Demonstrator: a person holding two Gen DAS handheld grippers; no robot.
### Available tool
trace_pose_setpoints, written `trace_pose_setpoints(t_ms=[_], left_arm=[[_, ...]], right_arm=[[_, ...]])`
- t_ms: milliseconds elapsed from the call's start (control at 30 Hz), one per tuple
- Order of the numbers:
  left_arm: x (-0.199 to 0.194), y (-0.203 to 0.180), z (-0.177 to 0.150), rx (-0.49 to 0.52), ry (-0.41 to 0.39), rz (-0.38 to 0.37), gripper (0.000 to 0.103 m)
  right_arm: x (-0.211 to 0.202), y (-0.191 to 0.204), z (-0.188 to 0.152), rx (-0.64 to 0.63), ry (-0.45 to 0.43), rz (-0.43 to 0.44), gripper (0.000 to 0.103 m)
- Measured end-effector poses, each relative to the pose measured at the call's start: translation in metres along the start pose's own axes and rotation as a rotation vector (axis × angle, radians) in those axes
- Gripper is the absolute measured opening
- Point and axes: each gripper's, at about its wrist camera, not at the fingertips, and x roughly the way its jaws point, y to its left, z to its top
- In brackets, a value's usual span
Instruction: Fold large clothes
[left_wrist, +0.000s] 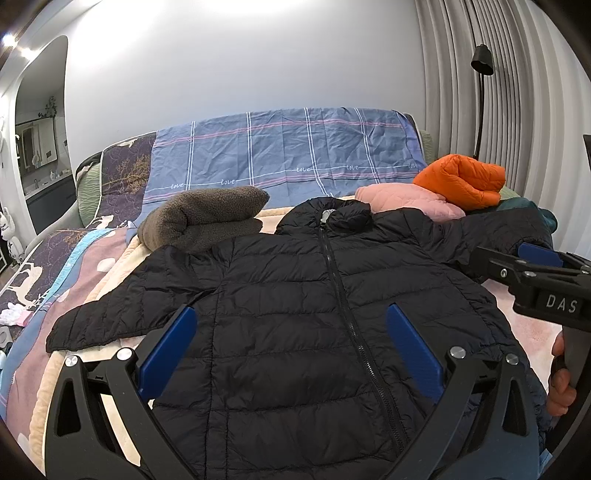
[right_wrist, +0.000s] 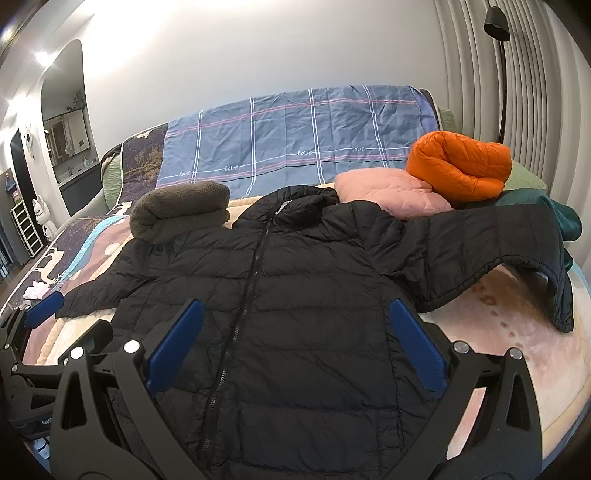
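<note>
A black puffer jacket (left_wrist: 295, 314) lies front-up and zipped on the bed, collar toward the headboard. Its left sleeve (left_wrist: 96, 325) rests flat. The other sleeve (right_wrist: 498, 240) is humped over something at the bed's right side. My left gripper (left_wrist: 291, 332) hovers open over the jacket's lower front, blue pads (left_wrist: 170, 354) spread wide with nothing between them. My right gripper (right_wrist: 297, 332) is likewise open above the jacket's lower front, empty. In the left wrist view the right gripper's body (left_wrist: 532, 280) shows at the right edge, held by a hand (left_wrist: 561, 384).
A folded brown fleece (right_wrist: 181, 210) lies by the jacket's left shoulder. Pink (right_wrist: 388, 195), orange (right_wrist: 458, 166) and teal (right_wrist: 546, 214) garments are piled at the back right. A blue plaid sheet (right_wrist: 295, 136) covers the headboard. A floor lamp (right_wrist: 498, 22) stands at the right.
</note>
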Motion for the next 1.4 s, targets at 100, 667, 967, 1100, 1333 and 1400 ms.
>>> trace_pose_setpoints(t_ms=[100,667,967,1100,1333,1400], left_arm=[[0.000,-0.001,-0.001,0.001,0.000,-0.001,0.102],[0.018,0.003,0.004,-0.031,0.052,-0.067,0.102],[0.060,0.002,0.023,-0.006,0.122,-0.066,0.102],[0.103,0.020,0.037,-0.069,0.159,-0.120,0.102],[0.183,0.027,0.034,-0.124,0.230,-0.229,0.087],[0.197,0.027,0.027,-0.149,0.239,-0.244,0.087]], right_arm=[[0.000,0.000,0.000,0.001,0.000,0.000,0.101],[0.009,0.000,0.011,-0.031,0.000,-0.021,0.101],[0.043,-0.023,0.040,-0.009,0.059,0.043,0.101],[0.079,-0.060,0.085,0.070,0.073,0.125,0.101],[0.198,-0.093,0.151,0.231,0.272,0.320,0.066],[0.246,-0.093,0.163,0.282,0.348,0.344,0.066]])
